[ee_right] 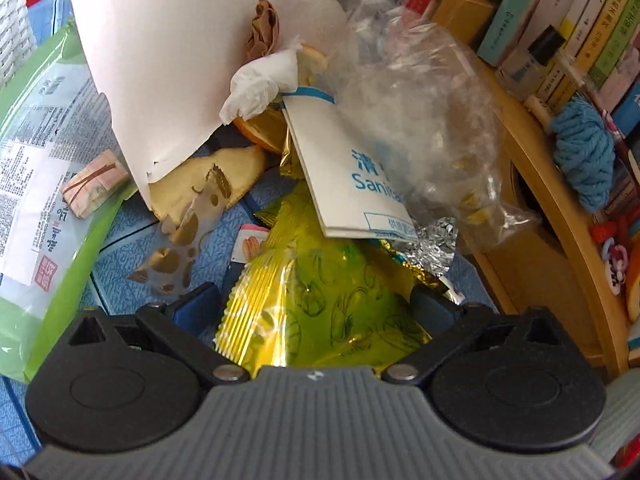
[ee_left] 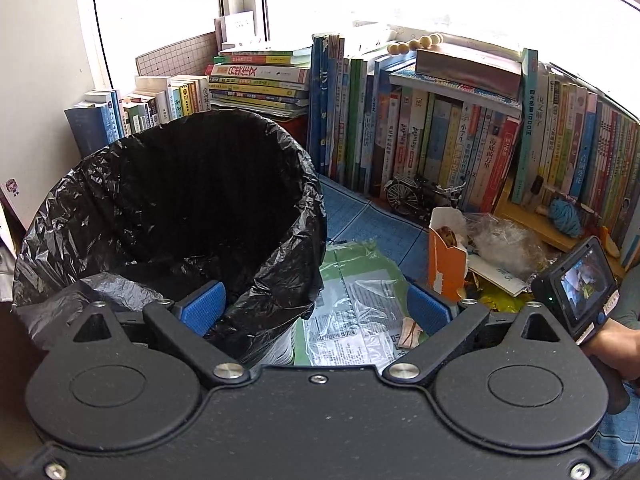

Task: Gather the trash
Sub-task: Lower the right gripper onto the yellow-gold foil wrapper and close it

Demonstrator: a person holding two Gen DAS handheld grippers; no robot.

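Trash lies in a heap on the blue mat (ee_left: 372, 220), to the right of the bin (ee_left: 168, 200). The bin is lined with a black bag (ee_left: 280, 240), and from the left wrist view its inside looks dark; I cannot tell what is in it.

The left gripper (ee_left: 316, 306) hangs over the near edge of the bin, with jaws wide apart. One blue pad (ee_left: 204, 306) is over the bag rim, the other over a green packet (ee_left: 356, 280) that lies flat beside the bin. Nothing is between the pads.

The right gripper (ee_right: 316, 300) points steeply down at the heap. Its jaws are apart too, and a yellow wrapper (ee_right: 320, 304) lies between the fingers. The pads are not pressing on it, as far as the right wrist view shows.

Behind the wrapper there is a white envelope (ee_right: 348, 176) with blue letters, a clear plastic bag (ee_right: 432, 120), a crumpled tissue (ee_right: 260, 84) and a white carton (ee_right: 160, 60) that leans over the heap. A small folded packet with a rubber band (ee_right: 94, 188) rests on the green packet.

Books (ee_left: 460, 132) stand in a row behind the heap.
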